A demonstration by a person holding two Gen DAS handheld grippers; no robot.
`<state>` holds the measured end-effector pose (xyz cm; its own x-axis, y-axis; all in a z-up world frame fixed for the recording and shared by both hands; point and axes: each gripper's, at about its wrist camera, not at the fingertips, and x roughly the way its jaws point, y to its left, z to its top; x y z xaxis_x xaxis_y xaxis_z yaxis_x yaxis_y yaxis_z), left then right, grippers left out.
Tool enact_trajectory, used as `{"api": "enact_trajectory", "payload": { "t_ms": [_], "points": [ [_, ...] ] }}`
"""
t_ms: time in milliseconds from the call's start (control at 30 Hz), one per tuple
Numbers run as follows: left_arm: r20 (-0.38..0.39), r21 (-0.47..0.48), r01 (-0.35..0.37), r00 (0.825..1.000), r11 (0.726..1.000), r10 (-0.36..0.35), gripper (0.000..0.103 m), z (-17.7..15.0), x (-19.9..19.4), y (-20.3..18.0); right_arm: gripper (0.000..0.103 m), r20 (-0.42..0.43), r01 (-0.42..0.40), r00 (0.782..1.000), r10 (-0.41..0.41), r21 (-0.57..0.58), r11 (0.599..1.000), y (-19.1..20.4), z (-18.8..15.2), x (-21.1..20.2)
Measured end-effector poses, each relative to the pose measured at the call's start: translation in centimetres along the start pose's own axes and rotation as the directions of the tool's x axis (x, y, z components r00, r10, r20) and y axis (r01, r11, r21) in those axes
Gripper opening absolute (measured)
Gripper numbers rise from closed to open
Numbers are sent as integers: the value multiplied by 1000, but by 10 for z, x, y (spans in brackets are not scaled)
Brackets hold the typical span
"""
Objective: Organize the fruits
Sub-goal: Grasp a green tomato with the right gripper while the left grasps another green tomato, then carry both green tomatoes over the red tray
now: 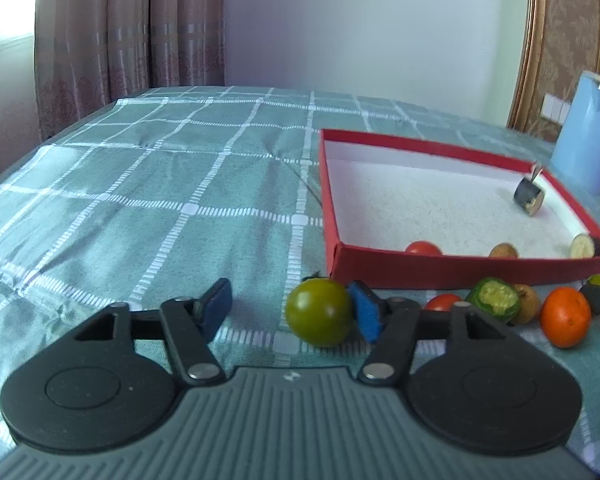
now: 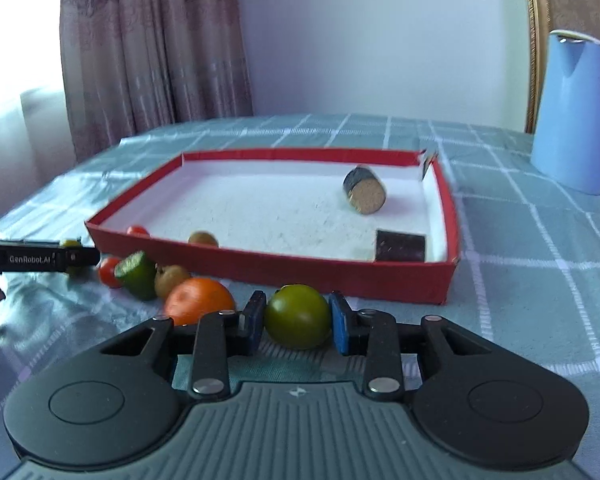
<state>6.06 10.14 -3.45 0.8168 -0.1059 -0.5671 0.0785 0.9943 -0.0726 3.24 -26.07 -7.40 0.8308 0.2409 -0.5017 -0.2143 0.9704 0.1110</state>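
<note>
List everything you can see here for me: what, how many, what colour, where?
box: one, red outside, white inside, on the tablecloth
dark cut pieces: two, dark skin, inside the box, right side
red tomatoes: two, one in the box, one in front of it
brown fruits: two, one in the box, one in front
cut green piece: one, in front of the box
orange: one, in front of the box
green tomatoes: two, one at each gripper
jug: one, blue, right of the box
tablecloth: one, green, white checks
curtain: pinkish brown, back left
left gripper: black, open, tomato against one finger
right gripper: black, shut on a tomato
</note>
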Motion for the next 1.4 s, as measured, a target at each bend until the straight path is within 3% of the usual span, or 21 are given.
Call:
{"api": "enact_trajectory", "payload": {
  "t_ms": [67,200,533,900,1100,1400],
  "points": [
    [8,-5,33,999,999,-33,41,-1,-2,2,33,25,14,1000,-14,1,1000,-1,0,-5],
    [10,18,43,999,999,-43,30,-1,-4,-3,33,44,25,999,-24,-16,1000,0,0,-10],
    [32,17,27,999,999,-28,30,0,-9,-3,33,82,38,996,-36,-24,999,-3,4,-16],
    [122,53,37,992,998,-43,30,37,-25,-24,33,139,118,984,-108,-66,991,-10,53,10],
    [112,99,44,992,994,-55,30,63,3,-57,33,118,157,982,-145,-99,983,-7,66,36],
    [49,153,-24,999,988,17,30,76,65,-100,33,63,121,991,-115,-106,987,3,79,70]
  ]
}}
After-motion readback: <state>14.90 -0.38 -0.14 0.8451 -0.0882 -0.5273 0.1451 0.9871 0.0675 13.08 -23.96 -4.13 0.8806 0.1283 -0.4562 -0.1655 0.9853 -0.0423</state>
